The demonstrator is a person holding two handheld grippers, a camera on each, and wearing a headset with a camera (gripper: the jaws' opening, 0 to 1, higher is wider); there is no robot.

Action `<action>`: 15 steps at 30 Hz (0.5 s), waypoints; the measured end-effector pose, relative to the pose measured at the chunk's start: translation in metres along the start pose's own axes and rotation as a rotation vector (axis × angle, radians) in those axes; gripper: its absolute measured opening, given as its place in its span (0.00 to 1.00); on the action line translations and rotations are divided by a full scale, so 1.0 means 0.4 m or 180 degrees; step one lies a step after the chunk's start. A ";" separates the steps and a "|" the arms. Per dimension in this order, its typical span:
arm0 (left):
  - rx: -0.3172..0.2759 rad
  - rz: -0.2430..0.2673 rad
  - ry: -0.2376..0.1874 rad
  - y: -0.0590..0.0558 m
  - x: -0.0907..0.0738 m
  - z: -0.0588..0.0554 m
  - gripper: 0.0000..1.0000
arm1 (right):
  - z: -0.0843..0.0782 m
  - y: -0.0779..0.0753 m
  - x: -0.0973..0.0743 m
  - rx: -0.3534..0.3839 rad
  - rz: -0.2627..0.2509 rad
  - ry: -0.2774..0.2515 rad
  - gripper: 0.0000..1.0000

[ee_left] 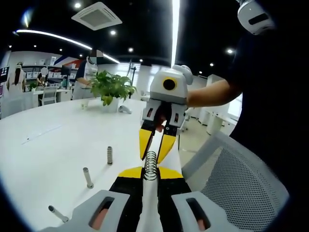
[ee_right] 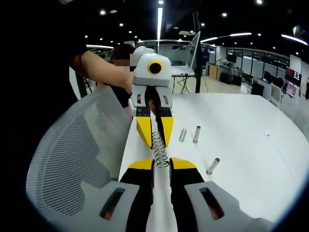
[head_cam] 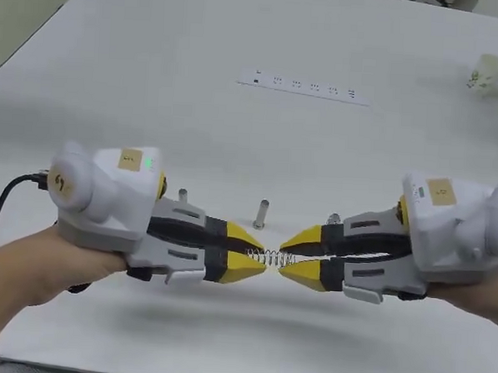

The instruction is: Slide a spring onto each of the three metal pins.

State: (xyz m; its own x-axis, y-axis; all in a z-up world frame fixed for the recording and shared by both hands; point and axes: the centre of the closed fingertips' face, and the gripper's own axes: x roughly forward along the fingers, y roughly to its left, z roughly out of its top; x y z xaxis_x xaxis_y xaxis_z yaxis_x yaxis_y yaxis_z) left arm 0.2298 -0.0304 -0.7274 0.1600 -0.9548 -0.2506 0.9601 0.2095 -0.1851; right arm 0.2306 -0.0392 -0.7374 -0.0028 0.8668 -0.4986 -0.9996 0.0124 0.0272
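Spring hangs level between the two grippers in the head view, above the white table. The left gripper is clamped on one end and the right gripper nips the other, its jaws narrowly parted. Three pins stand just behind.

In the left gripper view, the left gripper grips the spring, and the right gripper meets it from ahead.

In the right gripper view, the right gripper pinches the spring, which runs into the left gripper. The pins stand to one side.

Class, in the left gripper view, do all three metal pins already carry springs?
No: a spring sits on just one; the other two pins stand bare.
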 end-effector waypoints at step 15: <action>0.0013 0.0001 0.0045 0.005 0.005 -0.008 0.02 | 0.019 -0.004 -0.009 0.0020 -0.0042 0.0059 0.08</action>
State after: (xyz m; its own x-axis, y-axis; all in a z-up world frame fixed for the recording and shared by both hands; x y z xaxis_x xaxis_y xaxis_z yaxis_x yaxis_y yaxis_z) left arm 0.2311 -0.0312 -0.7313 0.1569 -0.9517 -0.2641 0.9610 0.2087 -0.1812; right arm 0.2324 -0.0384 -0.7292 0.0098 0.8572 -0.5150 -0.9993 0.0269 0.0259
